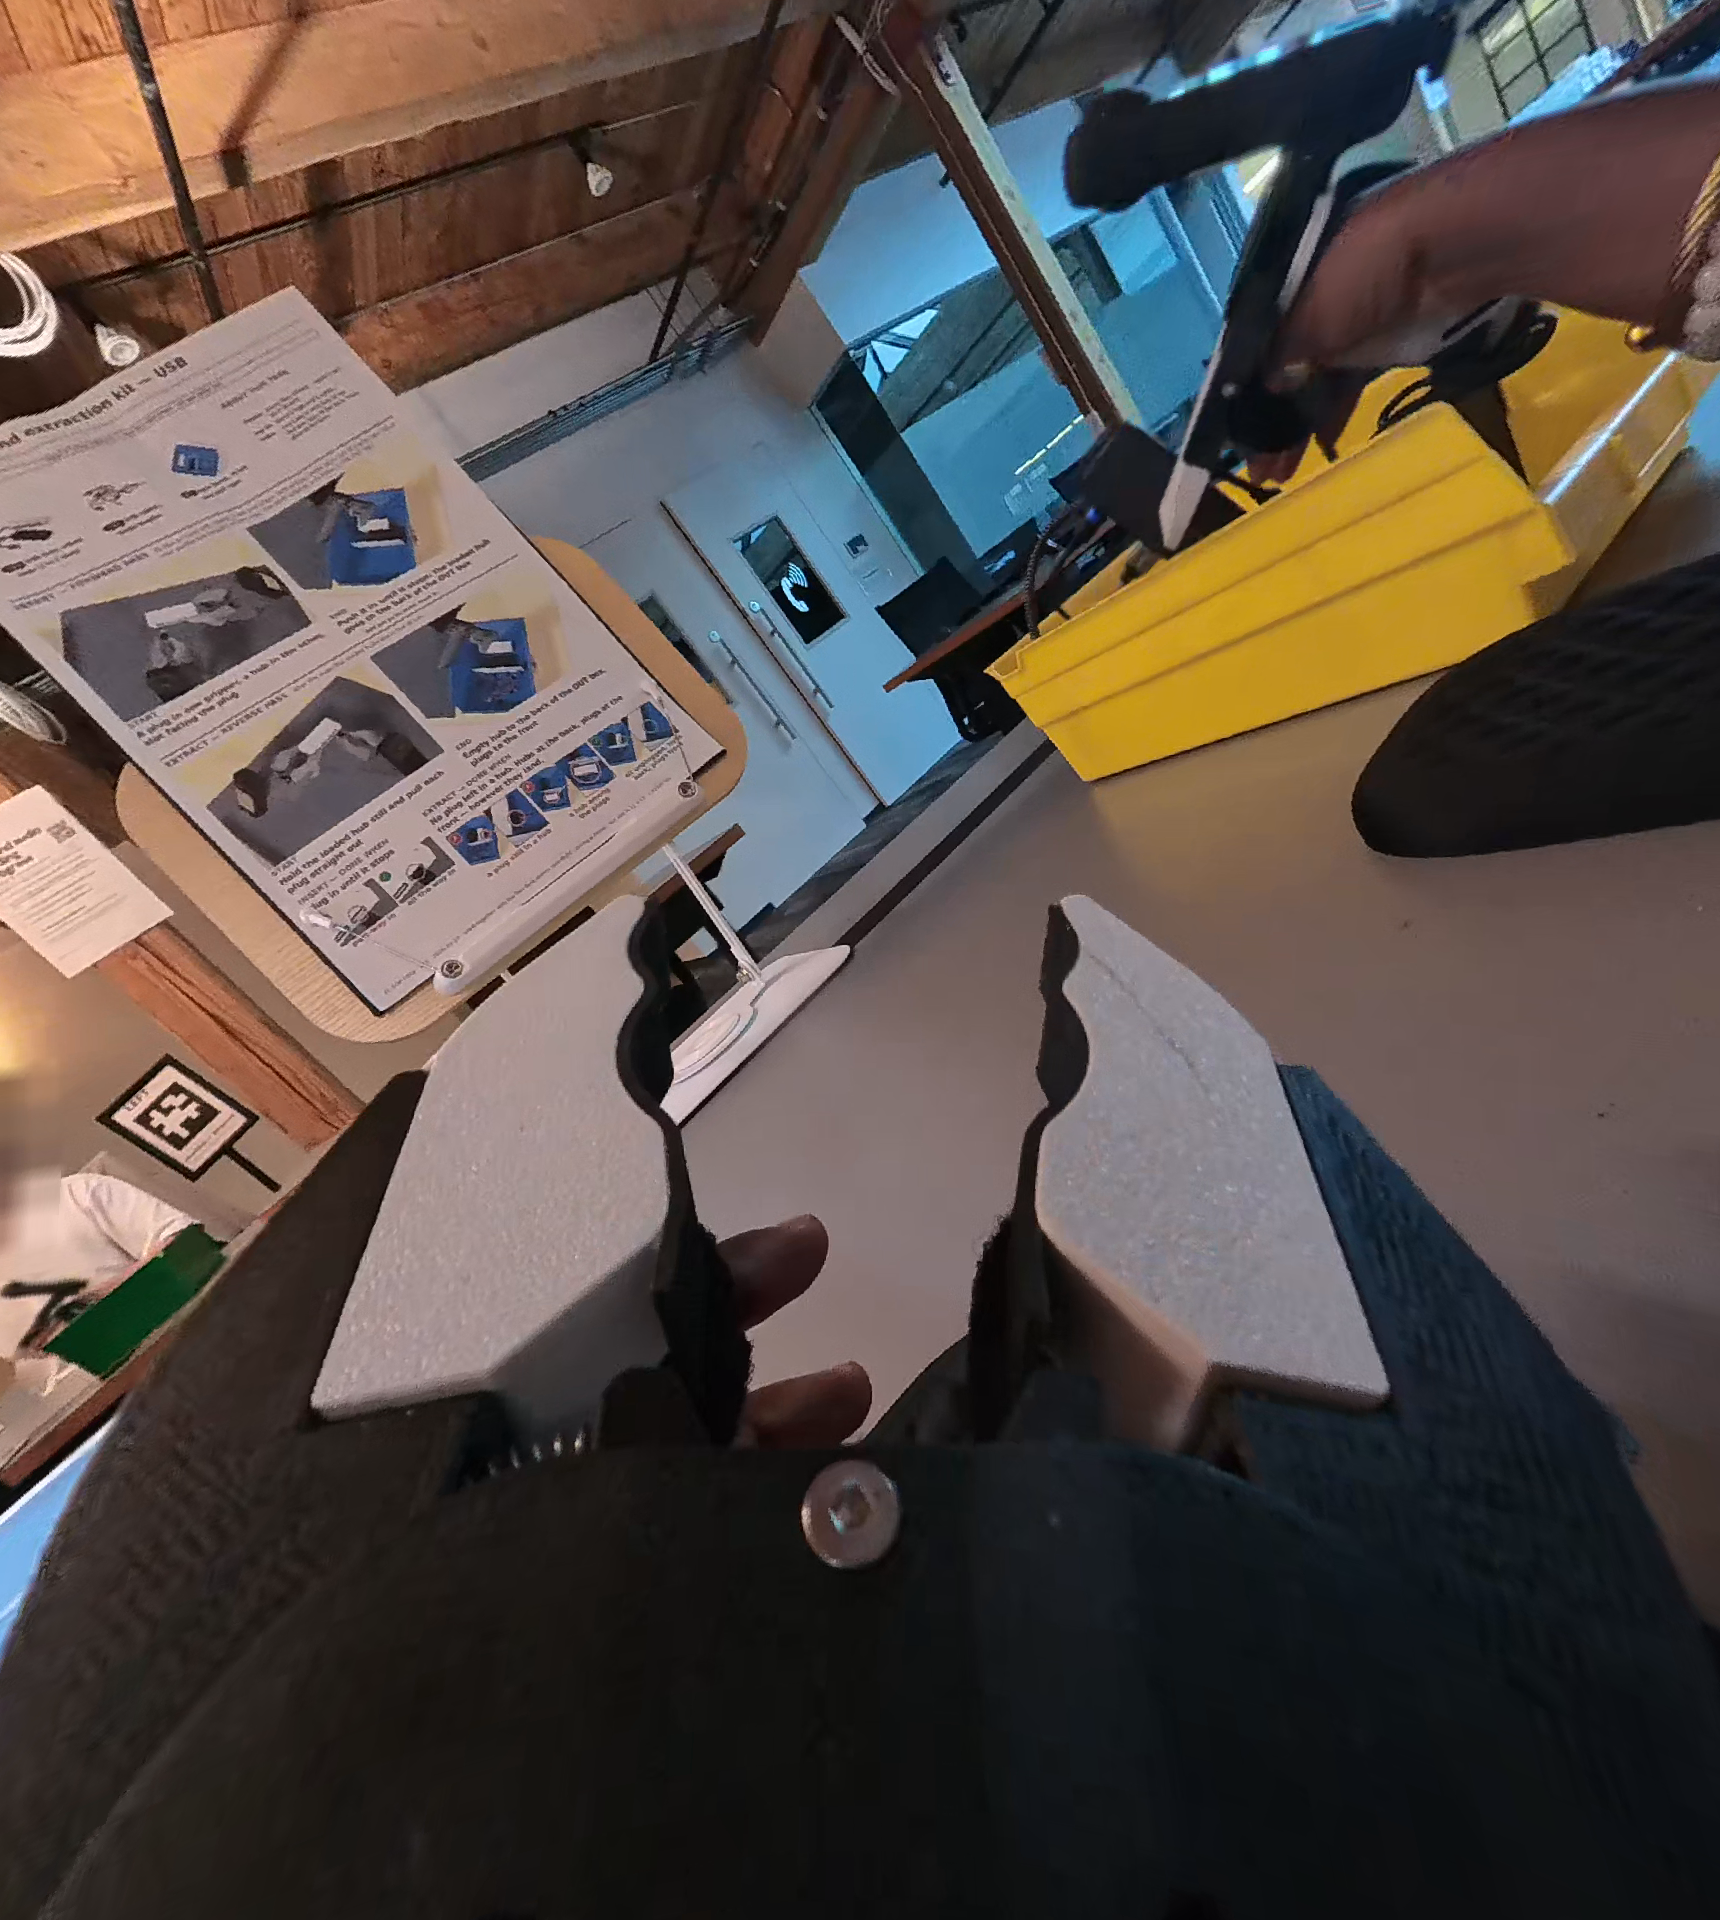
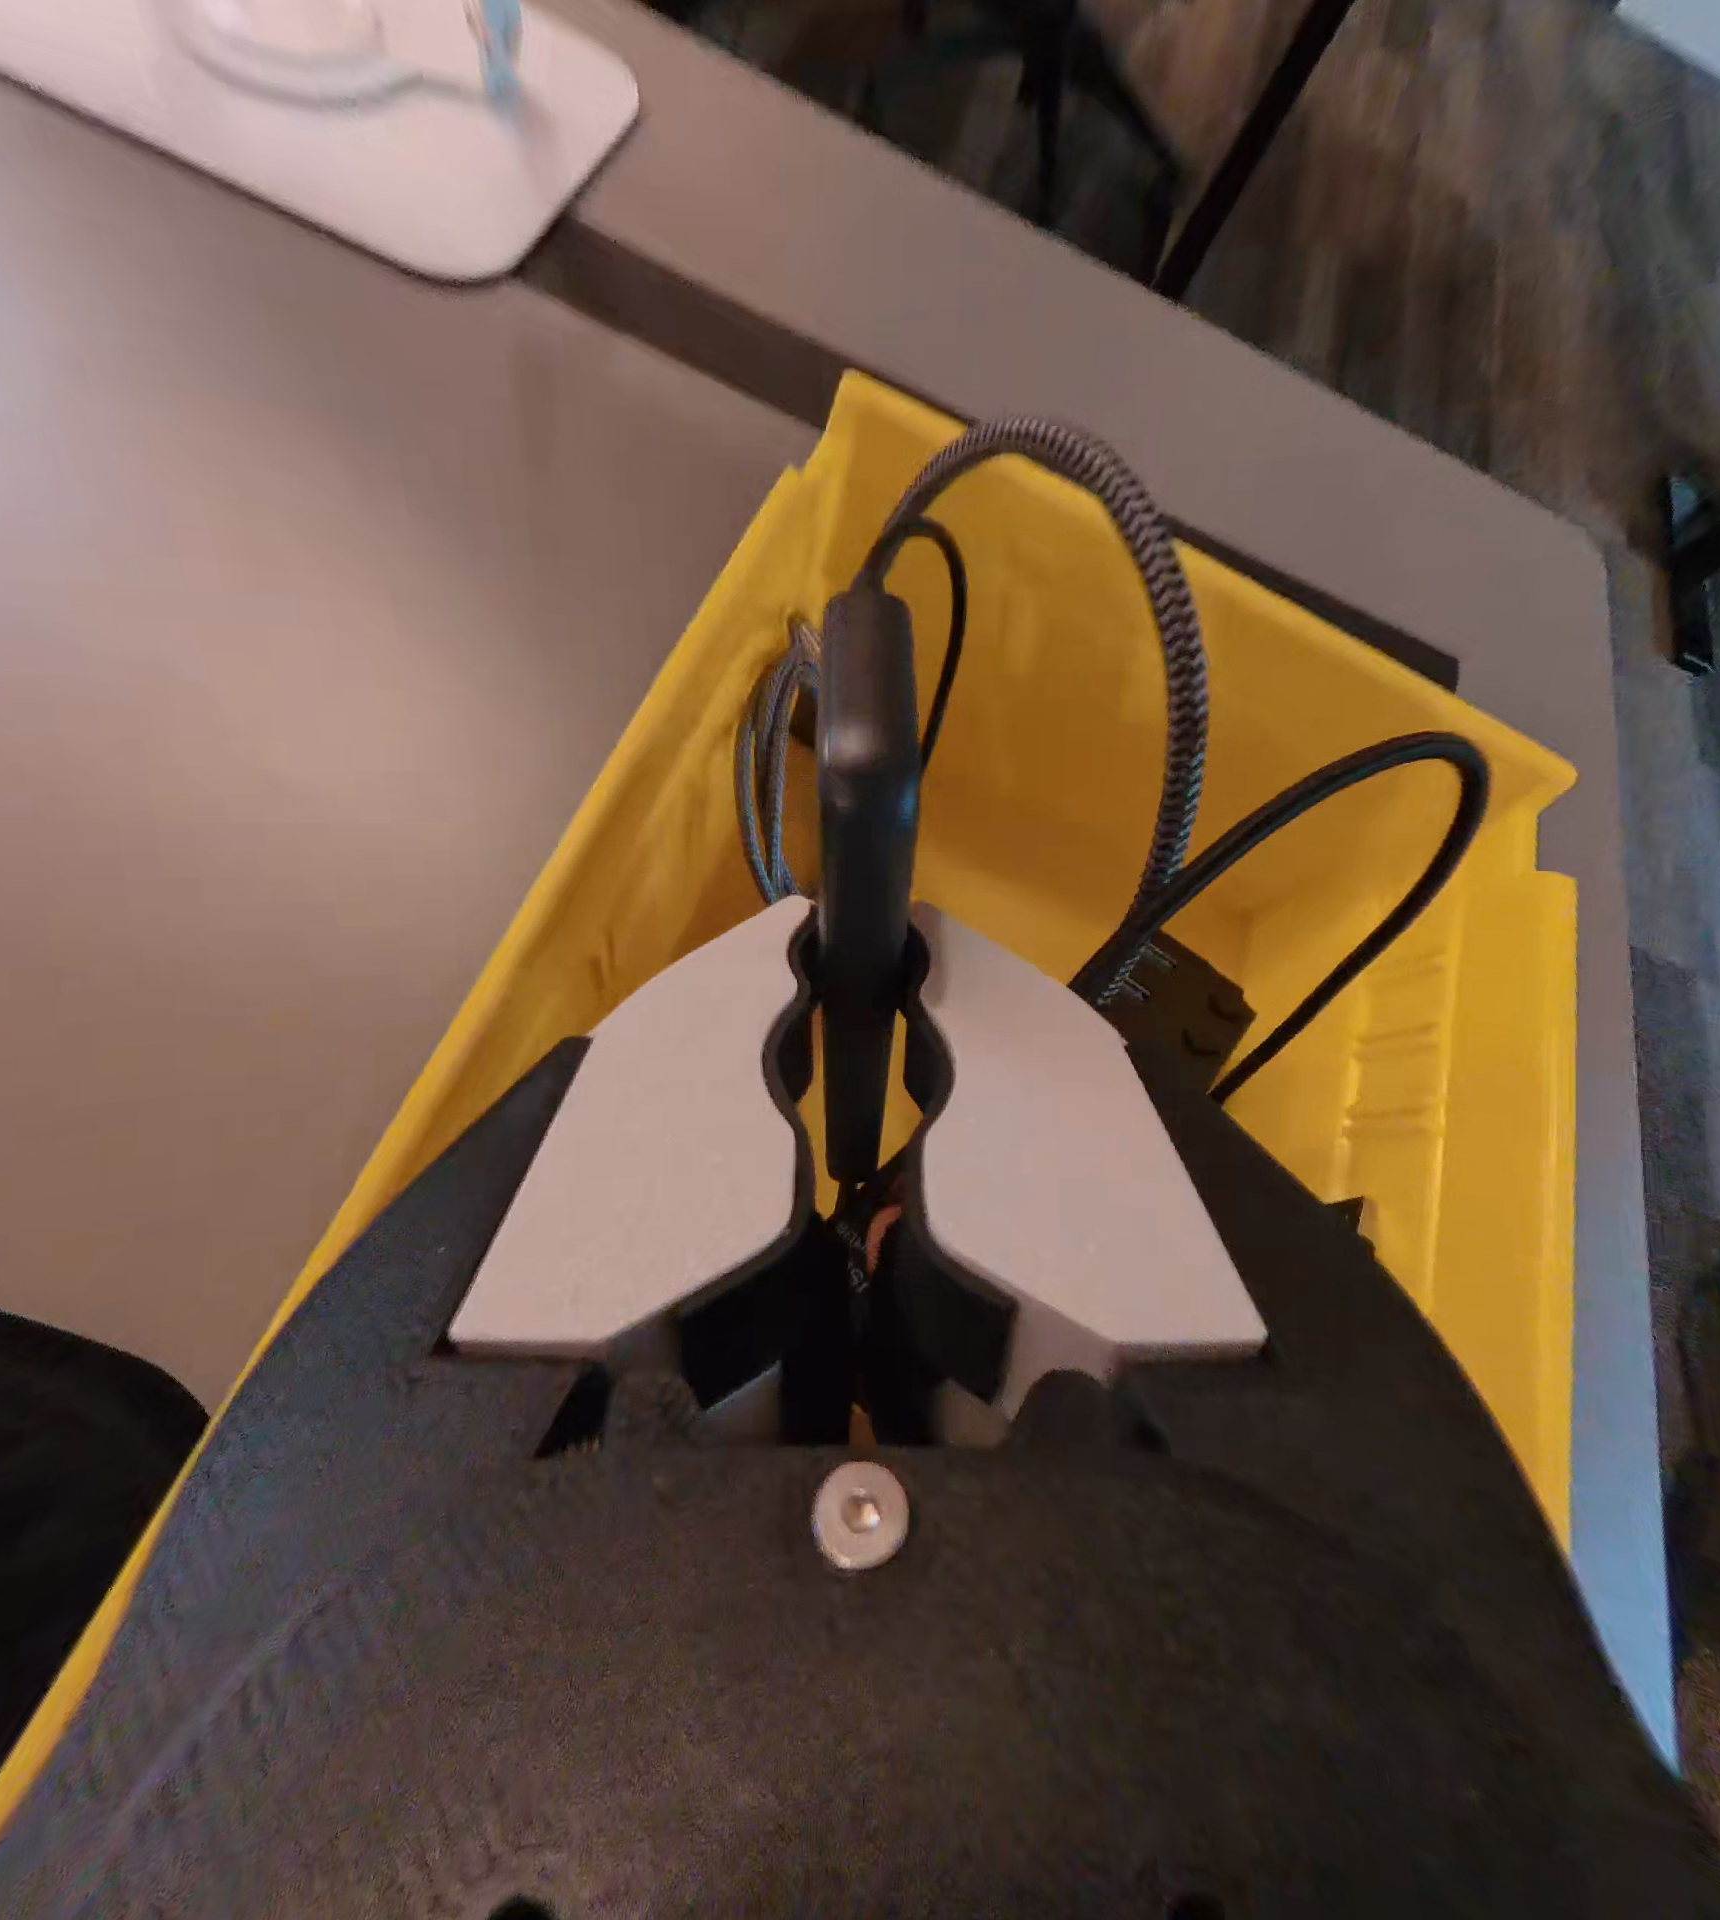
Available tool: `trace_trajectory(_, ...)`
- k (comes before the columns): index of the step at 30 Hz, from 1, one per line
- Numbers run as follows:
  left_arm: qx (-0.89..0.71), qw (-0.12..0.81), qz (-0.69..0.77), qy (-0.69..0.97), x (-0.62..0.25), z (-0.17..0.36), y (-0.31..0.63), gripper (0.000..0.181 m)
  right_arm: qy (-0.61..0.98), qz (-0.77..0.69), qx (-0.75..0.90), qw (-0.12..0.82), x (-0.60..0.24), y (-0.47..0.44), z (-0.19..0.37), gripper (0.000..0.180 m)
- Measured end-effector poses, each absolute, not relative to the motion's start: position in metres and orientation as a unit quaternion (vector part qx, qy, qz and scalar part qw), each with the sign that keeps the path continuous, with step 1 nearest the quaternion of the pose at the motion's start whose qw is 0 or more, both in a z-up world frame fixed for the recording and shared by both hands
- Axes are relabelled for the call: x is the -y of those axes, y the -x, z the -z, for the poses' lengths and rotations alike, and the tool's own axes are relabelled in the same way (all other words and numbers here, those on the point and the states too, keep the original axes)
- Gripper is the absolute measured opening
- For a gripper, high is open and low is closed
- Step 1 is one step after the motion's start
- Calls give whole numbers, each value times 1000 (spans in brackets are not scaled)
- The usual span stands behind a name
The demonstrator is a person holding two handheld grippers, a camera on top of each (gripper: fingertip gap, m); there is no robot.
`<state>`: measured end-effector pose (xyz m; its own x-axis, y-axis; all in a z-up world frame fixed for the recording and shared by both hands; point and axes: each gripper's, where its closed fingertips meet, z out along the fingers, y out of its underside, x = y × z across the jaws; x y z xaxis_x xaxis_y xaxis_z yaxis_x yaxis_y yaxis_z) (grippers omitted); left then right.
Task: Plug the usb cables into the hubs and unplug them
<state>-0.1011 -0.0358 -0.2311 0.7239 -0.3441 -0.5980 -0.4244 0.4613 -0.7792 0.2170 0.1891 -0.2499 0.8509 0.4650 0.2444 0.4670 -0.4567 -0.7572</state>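
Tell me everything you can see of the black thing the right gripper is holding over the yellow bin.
The black hub is a slim, smooth, plastic-looking bar seen edge-on, pinched near its lower end between the right gripper's grey fingers. It points away from the camera above the yellow bin. A thin black cord loops from its far end. Its ports are not visible.

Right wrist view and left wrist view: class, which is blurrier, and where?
Right wrist view: motion-smeared, most at the white stand base and floor; the black hub in the right gripper stays fairly crisp. Left wrist view: sharper, though wide-angle bending curves the table edge.
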Motion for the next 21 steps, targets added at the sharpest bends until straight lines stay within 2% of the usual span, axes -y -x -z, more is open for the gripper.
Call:
trace_trajectory(3,-374,769,-28,517,37,231,100,69,856,21,285,430,-189,-219,255,14)
trace_trajectory(5,-366,773,-23,517,37,230,102,69,843,38,284,455,-192,-222,246,20)
trace_trajectory(7,-358,776,-17,519,36,228,104,69,813,58,273,511,-196,-223,225,33)
trace_trajectory(9,-354,776,-14,522,35,228,105,69,765,95,249,586,-198,-231,194,54)
trace_trajectory(12,-365,770,-22,523,35,231,103,69,690,115,208,684,-187,-237,150,66)
trace_trajectory(14,-378,764,-30,523,35,234,100,69,670,106,190,710,-173,-237,137,73)
trace_trajectory(17,-387,758,-37,524,35,237,98,69,680,89,184,704,-145,-228,150,82)
trace_trajectory(19,-382,759,-33,526,34,236,99,69,687,76,194,696,-126,-215,169,94)
trace_trajectory(21,-372,764,-24,528,34,234,101,69,679,102,195,700,-101,-211,181,96)
